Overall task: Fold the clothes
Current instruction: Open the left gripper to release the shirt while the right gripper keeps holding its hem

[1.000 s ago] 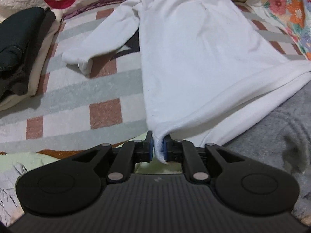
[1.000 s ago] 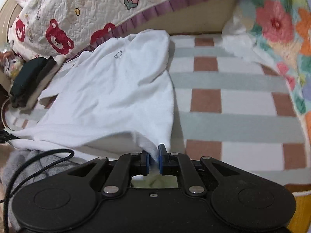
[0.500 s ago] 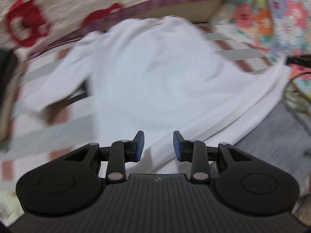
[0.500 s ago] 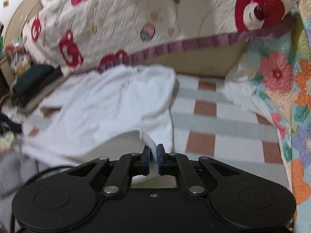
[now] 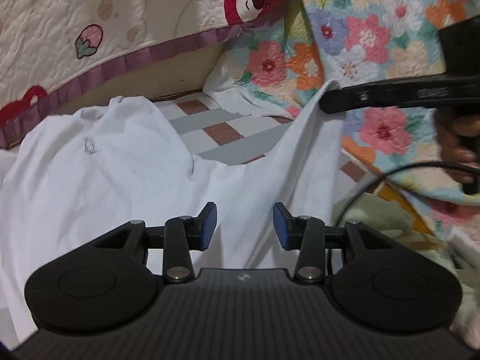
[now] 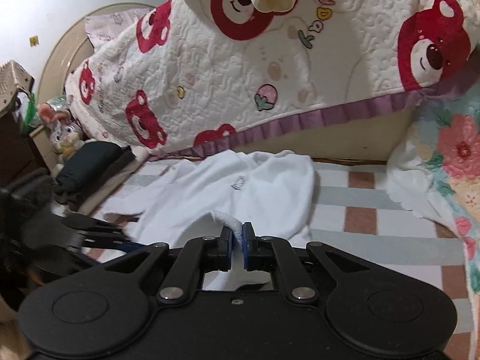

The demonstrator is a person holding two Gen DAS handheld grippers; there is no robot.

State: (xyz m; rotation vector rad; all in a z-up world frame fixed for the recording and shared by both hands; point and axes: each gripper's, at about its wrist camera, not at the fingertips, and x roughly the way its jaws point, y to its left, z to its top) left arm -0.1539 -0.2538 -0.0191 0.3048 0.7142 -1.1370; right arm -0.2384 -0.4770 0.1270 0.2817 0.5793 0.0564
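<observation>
A white long-sleeved top lies on the checked bedspread, its hem corner pulled up. My right gripper is shut on that hem corner and holds it lifted; in the left wrist view it shows as a black arm pinching the raised cloth at the upper right. My left gripper hovers over the top's lower edge with its jaws opening; cloth lies below the blue pads but they do not press on it. In the right wrist view the left gripper is a blurred dark shape at the left.
A bear-print quilt hangs over the headboard behind the top. A floral quilt lies on the right. Folded dark clothes and a plush toy sit at the far left. A black cable loops at the right.
My left gripper let go of the hem, opened, and swung right across the top. My right gripper rose with the hem corner still pinched, lifting that side of the cloth.
</observation>
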